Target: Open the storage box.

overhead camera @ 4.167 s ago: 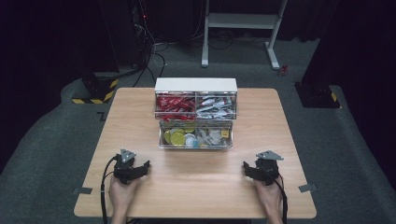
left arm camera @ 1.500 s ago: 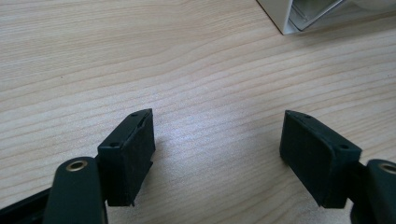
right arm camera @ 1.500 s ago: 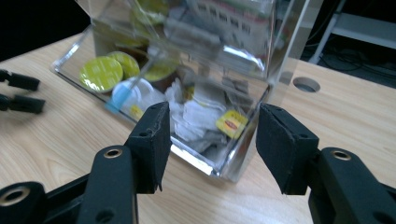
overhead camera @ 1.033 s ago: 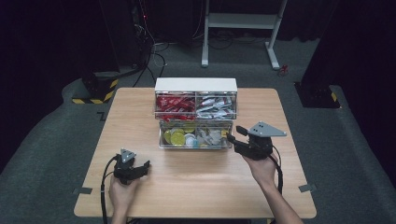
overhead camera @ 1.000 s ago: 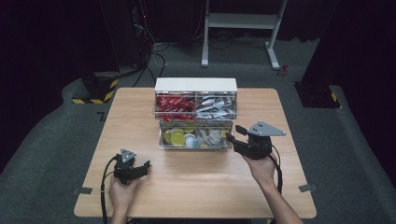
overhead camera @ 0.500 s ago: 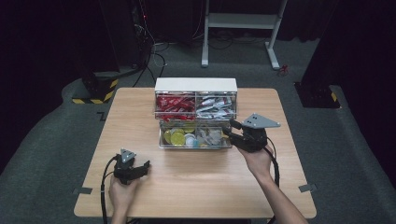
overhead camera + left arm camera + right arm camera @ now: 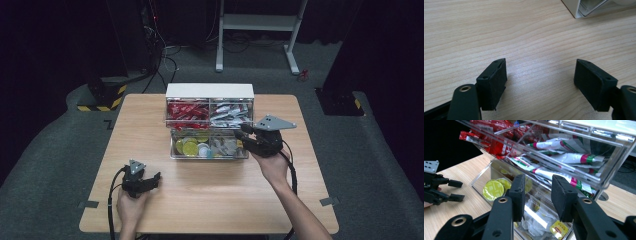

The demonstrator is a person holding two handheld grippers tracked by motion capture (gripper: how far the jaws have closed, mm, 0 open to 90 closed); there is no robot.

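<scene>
A clear drawer organizer with a white top [image 7: 210, 91] stands at the middle back of the table. Its lower drawer [image 7: 209, 156] is pulled out, with yellow capsules [image 7: 190, 147] [image 7: 492, 190] on its left and tea bags [image 7: 225, 146] [image 7: 536, 222] on its right. My right gripper [image 7: 240, 131] [image 7: 537, 192] hovers at the drawer's right end above the tea bags. Its jaws have just been closing and stand a narrow gap apart with nothing between them. My left gripper [image 7: 156, 179] [image 7: 540, 82] rests open on the bare table near the front left.
The upper drawers hold red sachets [image 7: 186, 111] [image 7: 496, 145] and white sachets with green and red ends [image 7: 230, 112] [image 7: 571, 157]. The left gripper [image 7: 463, 190] also appears far off in the right gripper view. A white stand [image 7: 257, 22] is on the floor behind the wooden table [image 7: 210, 200].
My right gripper has risen from the front right of the table and moved up to the open drawer's right end, and its jaws have narrowed. The left gripper has stayed put.
</scene>
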